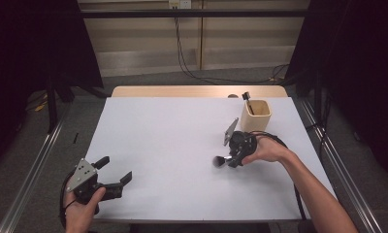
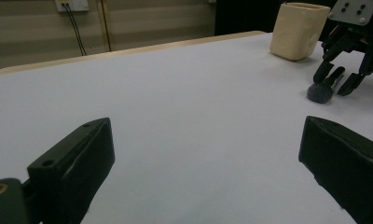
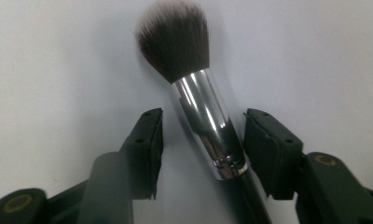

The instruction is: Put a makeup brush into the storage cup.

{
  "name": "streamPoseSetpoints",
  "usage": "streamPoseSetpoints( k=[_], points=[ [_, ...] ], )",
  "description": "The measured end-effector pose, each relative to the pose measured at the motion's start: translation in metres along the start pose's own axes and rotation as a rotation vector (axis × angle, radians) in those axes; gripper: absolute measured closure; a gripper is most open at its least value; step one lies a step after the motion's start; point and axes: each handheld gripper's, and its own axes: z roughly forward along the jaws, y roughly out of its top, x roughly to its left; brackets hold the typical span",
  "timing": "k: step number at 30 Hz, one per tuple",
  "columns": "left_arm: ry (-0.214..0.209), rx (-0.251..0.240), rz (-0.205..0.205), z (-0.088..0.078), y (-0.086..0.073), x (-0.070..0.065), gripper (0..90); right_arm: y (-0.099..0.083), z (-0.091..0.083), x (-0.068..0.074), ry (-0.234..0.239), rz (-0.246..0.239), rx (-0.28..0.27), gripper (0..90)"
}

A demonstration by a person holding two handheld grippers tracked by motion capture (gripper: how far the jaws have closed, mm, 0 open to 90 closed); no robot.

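The left claw (image 1: 115,173) gapes wide over bare matte table (image 1: 172,145), holding nothing. The right claw (image 3: 201,140) stands half open astride a brush (image 3: 194,93): soft dark bristles ahead, shiny metal ferrule between the pads, a gap on the left, perhaps touching the right. A cream cup (image 1: 255,115) sits behind it.

Overhead light falls evenly on the white desk (image 1: 172,145), w/ dark surroundings and black corners in the high view. Right gripper view: glare streaks on the brush (image 3: 198,107) ferrule, bristles slightly soft, near jaws blurred, soft shadow under it. Left gripper view is dimmer, grainy, near jaws out of focus.
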Motion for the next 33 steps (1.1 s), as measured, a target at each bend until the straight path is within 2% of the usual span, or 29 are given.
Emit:
streamPoseSetpoints(
  k=[4,5,8,11,14,16,20,22,24,25,33],
  points=[
    [0.0,0.0,0.004,0.0001,0.0002,-0.0002,3.6,0.0017,0.0,-0.0003,-0.002,-0.009,0.016,55.1],
    [0.0,0.001,0.004,0.0001,0.0001,-0.0001,3.6,0.0024,-0.0004,0.0001,-0.001,0.005,0.024,56.7],
    [0.002,0.002,0.003,-0.0003,0.0001,-0.0005,3.6,0.0039,-0.0004,-0.0004,0.001,-0.005,0.027,62.9],
    [0.0,0.0,0.004,-0.0002,0.0,-0.0005,3.6,0.0031,-0.0007,0.0013,0.003,0.006,0.025,65.5],
    [0.002,0.001,0.005,-0.0001,0.0,-0.0005,3.6,0.0031,-0.0005,0.0017,-0.001,-0.011,0.025,68.0],
    [0.006,0.0,0.001,-0.0003,-0.0001,-0.0003,3.5,0.0031,-0.001,0.002,0.007,0.003,0.028,70.8],
    [0.007,0.001,0.0,-0.0004,-0.0002,0.0003,3.5,0.0034,-0.0005,0.0011,0.007,-0.01,0.025,71.6],
    [0.007,0.002,0.0,-0.0002,-0.0003,0.0003,3.5,0.0029,-0.001,0.0026,0.007,0.009,0.024,71.7],
    [0.008,0.003,-0.005,0.0003,-0.0004,0.0001,3.4,0.0022,-0.0007,0.0016,0.007,0.0,0.015,71.8],
    [0.01,0.003,-0.006,0.0005,-0.0004,0.0003,3.4,0.0027,-0.001,0.0025,0.007,0.013,0.019,71.8],
    [0.009,0.004,-0.008,0.0006,-0.0007,0.0001,3.4,0.0031,-0.0016,0.0026,0.005,0.024,0.02,72.0]
  ],
)
